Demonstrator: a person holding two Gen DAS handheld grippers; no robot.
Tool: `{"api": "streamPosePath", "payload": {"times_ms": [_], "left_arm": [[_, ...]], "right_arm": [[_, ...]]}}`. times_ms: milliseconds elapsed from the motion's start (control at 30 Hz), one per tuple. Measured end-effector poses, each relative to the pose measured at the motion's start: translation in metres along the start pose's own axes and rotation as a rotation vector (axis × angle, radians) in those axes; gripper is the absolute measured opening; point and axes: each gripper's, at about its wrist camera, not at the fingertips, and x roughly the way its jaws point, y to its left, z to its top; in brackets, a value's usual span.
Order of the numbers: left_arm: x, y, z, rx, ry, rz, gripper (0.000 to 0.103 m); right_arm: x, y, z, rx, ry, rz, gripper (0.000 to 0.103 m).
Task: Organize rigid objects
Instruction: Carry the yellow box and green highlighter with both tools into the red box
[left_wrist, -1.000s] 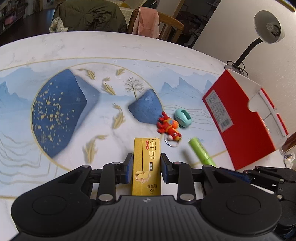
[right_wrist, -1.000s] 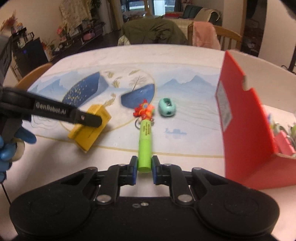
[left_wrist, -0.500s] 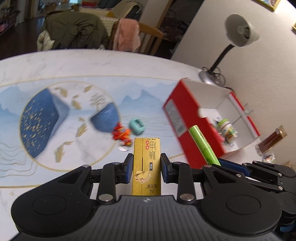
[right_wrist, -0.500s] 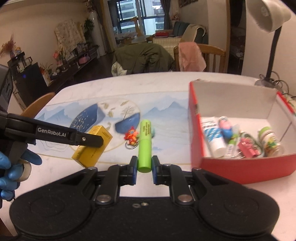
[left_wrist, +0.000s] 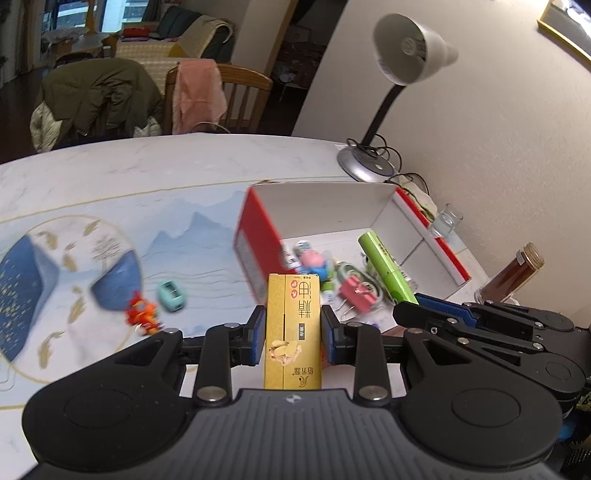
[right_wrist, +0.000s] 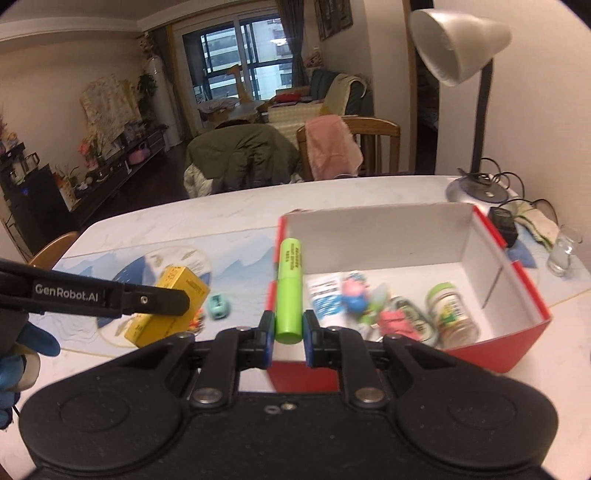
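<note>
On the worktop (left_wrist: 155, 173), far left of the left wrist view, the painted blue-and-gold mat now runs off the edge of view, where a second ago it filled most of the picture; just right of it lie the red toy figure (left_wrist: 142, 313) and the mint-green sharpener (left_wrist: 170, 296), side by side and blurred, both lower and further left than before, untouched; at centre the left claw (left_wrist: 293, 332) grips the yellow carton (left_wrist: 293, 328) by its long sides, its blue pads pressed to the box exactly as a second ago, the carton now lifted clear and overlapping the near wall of the red box (left_wrist: 258, 240); that box, earlier seen only as a closed red flank at the right edge, now shows its white inside with a pink clip, a small pink-and-blue figure and other items too smeared to name; further right the green tube (left_wrist: 388, 271) hangs over the box interior, held at its near end by the right claw (left_wrist: 410, 314), whose black linkage crosses the lower right corner; beyond stand a lamp (left_wrist: 406, 51), a small glass and a brown bottle; from the right wrist view, left to right, the left claw's arm and a blue-gloved hand (right_wrist: 14, 365) carry the carton above the mat, then the right claw's narrow pads pinch the tube, its far tip now level with the box's left wall rather than over bare worktop.
</note>
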Motion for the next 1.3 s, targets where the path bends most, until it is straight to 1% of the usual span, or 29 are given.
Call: {"api": "streamPosePath", "payload": {"times_ms": [133,367,533,600,800,1033,1300], "left_arm": [[0.018,-0.023,0.008,0.017,0.007,0.009,0.029],[0.051,-0.051,0.019,0.039,0.03,0.038,0.029],[0.08,-0.067,0.025,0.068,0.071,0.061,0.029],[0.092,-0.073,0.026,0.08,0.088,0.083,0.029],[0.123,-0.083,0.033,0.089,0.127,0.126,0.029],[0.156,-0.088,0.041,0.073,0.18,0.177,0.029],[0.183,-0.087,0.043,0.059,0.22,0.216,0.029]], "right_arm": [[0.001,-0.026,0.004,0.008,-0.005,-0.004,0.014],[0.01,-0.066,0.005,0.03,0.009,-0.002,0.014],[0.019,-0.086,0.007,0.029,0.024,0.001,0.014],[0.024,-0.093,0.008,0.033,0.036,0.005,0.014],[0.046,-0.114,0.009,0.031,0.087,0.01,0.014],[0.077,-0.131,0.011,0.007,0.156,0.005,0.014],[0.106,-0.135,0.011,-0.053,0.229,0.024,0.014]]}}
